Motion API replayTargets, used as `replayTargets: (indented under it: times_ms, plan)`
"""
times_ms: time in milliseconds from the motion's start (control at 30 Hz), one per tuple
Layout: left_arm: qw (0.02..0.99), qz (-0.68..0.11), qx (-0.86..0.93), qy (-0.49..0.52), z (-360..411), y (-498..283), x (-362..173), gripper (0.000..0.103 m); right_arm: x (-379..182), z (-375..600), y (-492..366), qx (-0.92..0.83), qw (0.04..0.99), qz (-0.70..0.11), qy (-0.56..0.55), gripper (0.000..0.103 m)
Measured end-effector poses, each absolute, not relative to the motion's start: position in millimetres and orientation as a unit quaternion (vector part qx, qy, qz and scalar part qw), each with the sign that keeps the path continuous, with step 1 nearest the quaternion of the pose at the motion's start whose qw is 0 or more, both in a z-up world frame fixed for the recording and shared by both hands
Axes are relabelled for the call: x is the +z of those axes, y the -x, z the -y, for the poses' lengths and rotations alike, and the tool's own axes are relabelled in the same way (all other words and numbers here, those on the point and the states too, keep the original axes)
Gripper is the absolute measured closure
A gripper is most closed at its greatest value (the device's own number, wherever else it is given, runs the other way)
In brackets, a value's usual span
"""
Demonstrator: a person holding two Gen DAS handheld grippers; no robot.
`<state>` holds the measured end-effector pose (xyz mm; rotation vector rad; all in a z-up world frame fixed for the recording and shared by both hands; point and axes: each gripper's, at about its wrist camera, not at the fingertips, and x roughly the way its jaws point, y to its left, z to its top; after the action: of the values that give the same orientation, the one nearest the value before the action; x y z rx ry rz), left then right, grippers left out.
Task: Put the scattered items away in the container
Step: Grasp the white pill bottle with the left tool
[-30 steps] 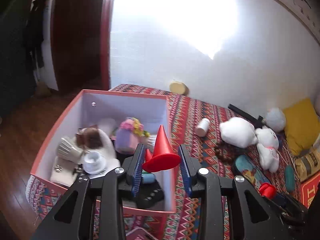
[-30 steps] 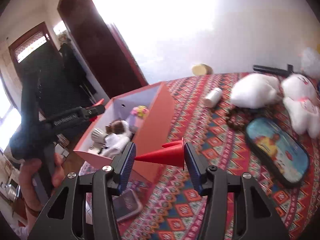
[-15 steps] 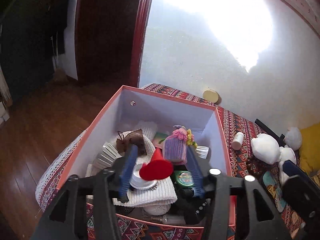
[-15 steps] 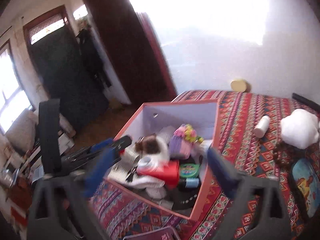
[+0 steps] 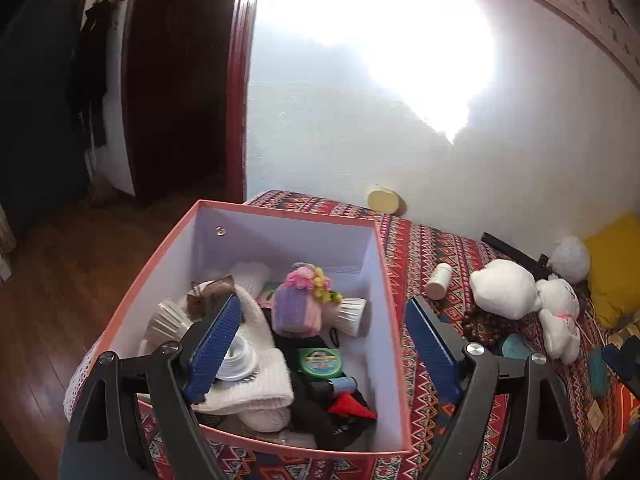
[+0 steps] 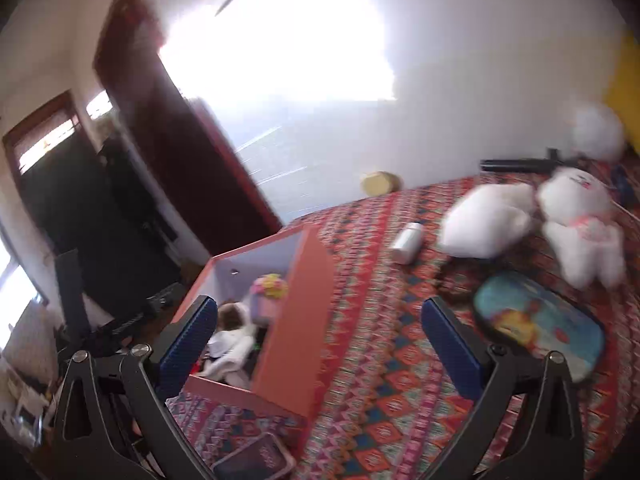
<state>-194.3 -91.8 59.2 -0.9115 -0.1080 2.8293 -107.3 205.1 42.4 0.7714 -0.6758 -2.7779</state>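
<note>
Between your left hand-held gripper (image 5: pixel 320 344) blades, still opening and empty, sits the box (image 5: pixel 384 264); the red cone (image 5: pixel 352 406) lies inside. Your right hand-held gripper (image 6: pixel 320 340), spread and empty, is nearer the white bottle (image 6: pixel 406 242), ahead-right on the bed, long axis slanting away.

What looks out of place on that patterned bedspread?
Several things lie loose outside the pink box: a white bottle on its side, two white plush toys slumped together, dark beads and a picture-printed flat case. Nothing looks spilled or broken.
</note>
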Motion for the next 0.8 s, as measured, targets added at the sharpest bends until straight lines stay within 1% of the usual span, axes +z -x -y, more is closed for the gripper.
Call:
replayTargets:
  times_ms: [133, 200, 333, 400, 433, 467, 567, 700, 733, 767, 800]
  plan:
    - [0.135, 0.021, 0.942, 0.306, 22.7, 184.2, 56.8, 0.019, 17.1, -268.5, 90.6, -0.92, 0.056, 0.287, -0.26, 0.001]
    - [0.152, -0.003, 0.936, 0.316, -24.2, 192.4, 49.0, 0.019, 1.4, -294.8, 83.0, -0.913, 0.047, 0.314, -0.256, 0.001]
    - [0.146, -0.051, 0.919, 0.364, -106.9, 246.5, 20.5, 0.019, -37.0, -333.4, 73.1, -0.9, 0.027, 0.347, -0.262, 0.001]
    - [0.13, -0.086, 0.912, 0.379, -137.7, 279.5, 2.9, 0.019, -60.0, -352.8, 74.3, -0.877, 0.01, 0.386, -0.284, 0.001]
    - [0.117, -0.11, 0.907, 0.389, -153.5, 298.6, -8.0, 0.02, -70.4, -364.7, 78.1, -0.864, 0.017, 0.413, -0.288, 0.001]
    - [0.112, -0.123, 0.901, 0.4, -165.1, 314.0, -17.1, 0.023, -75.9, -371.9, 80.8, -0.857, 0.019, 0.427, -0.288, 0.001]
    - [0.12, -0.148, 0.881, 0.432, -194.0, 361.3, -50.1, 0.024, -78.0, -389.0, 91.8, -0.85, 0.024, 0.44, -0.288, 0.001]
    - [0.112, -0.195, 0.856, 0.465, -218.2, 409.7, -96.6, 0.024, -77.7, -395.6, 103.7, -0.854, 0.032, 0.427, -0.295, 0.001]
    - [0.104, -0.202, 0.853, 0.47, -221.9, 419.9, -106.1, 0.026, -80.9, -396.0, 107.6, -0.851, 0.034, 0.428, -0.301, 0.001]
    - [0.1, -0.203, 0.85, 0.475, -224.4, 428.1, -113.6, 0.042, -83.0, -395.5, 108.4, -0.85, 0.035, 0.429, -0.304, 0.001]
    - [0.11, -0.191, 0.846, 0.485, -225.1, 434.3, -117.7, 0.062, -86.7, -394.5, 113.0, -0.847, 0.037, 0.429, -0.312, 0.001]
